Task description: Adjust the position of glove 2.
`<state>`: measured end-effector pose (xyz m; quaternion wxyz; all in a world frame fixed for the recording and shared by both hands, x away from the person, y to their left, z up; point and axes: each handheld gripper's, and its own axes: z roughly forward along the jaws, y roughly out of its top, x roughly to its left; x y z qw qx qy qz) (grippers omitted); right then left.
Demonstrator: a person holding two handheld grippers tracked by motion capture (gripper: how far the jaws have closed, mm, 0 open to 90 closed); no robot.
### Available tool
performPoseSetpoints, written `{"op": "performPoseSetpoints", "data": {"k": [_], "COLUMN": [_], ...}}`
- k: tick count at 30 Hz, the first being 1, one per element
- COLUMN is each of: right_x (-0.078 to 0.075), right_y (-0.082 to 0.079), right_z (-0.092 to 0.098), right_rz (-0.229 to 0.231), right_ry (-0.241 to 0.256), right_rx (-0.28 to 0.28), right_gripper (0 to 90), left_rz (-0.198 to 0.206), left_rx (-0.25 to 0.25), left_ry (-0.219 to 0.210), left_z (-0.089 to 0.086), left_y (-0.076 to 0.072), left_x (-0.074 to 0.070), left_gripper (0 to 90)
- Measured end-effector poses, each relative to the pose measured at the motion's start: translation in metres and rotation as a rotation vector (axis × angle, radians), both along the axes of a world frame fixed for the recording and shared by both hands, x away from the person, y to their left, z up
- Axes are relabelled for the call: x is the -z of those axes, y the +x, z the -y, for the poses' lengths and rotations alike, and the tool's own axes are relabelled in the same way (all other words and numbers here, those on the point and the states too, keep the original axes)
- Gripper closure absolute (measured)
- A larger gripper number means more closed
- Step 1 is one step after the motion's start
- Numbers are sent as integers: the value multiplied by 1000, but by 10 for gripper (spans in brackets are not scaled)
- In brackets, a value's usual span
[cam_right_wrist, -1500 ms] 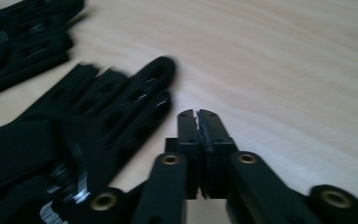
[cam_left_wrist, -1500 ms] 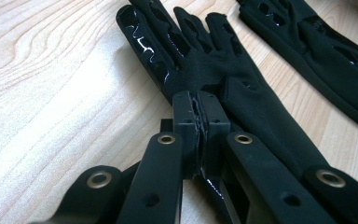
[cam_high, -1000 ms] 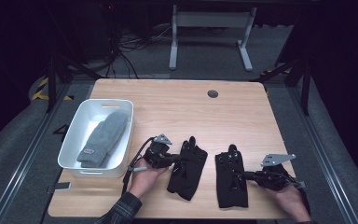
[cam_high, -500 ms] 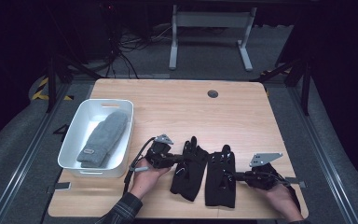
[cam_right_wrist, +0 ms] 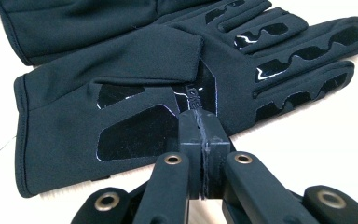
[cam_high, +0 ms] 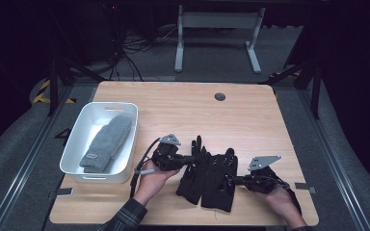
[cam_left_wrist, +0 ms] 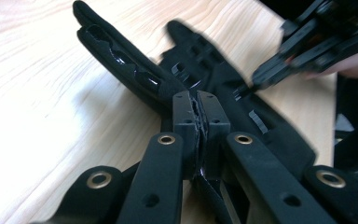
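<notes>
Your left tongs (cam_high: 189, 158) pinch the left glove (cam_high: 192, 171), your right tongs (cam_high: 236, 180) pinch the edge of the right glove (cam_high: 219, 185). Both gloves lie side by side, touching, on the worktop (cam_high: 173, 103), right of the white tub (cam_high: 77, 144).

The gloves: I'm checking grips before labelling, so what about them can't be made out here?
- Left tongs: shut, but whether cloth of the left glove sits between them is hidden by the jaws, left gripper view.
- Right tongs: same doubt at the right glove.
- Whether the gloves overlap: too dark, high view.
</notes>
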<state>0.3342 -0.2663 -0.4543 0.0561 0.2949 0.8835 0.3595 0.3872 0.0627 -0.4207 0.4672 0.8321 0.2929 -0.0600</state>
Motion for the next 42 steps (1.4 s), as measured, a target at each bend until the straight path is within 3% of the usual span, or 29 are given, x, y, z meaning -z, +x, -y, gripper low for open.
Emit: {"op": "performPoseSetpoints", "data": {"k": [8, 19, 37, 42], "right_x": [1, 3, 6, 4], "right_y": [7, 15, 23, 23], "right_z": [-22, -50, -74, -71], "right_rz": [11, 34, 67, 75], "right_ry": [-1, 3, 15, 18], "right_rx": [-37, -70, -78, -77], "right_gripper": [900, 900, 900, 900], "left_rz": [10, 4, -18, -15], "left_rx": [23, 31, 34, 33], "left_ry": [-24, -24, 3, -24], "left_z": [6, 17, 32, 32], "left_y": [-1, 0, 2, 2], "left_x": [-9, -5, 14, 15], "left_gripper": [880, 880, 877, 842]}}
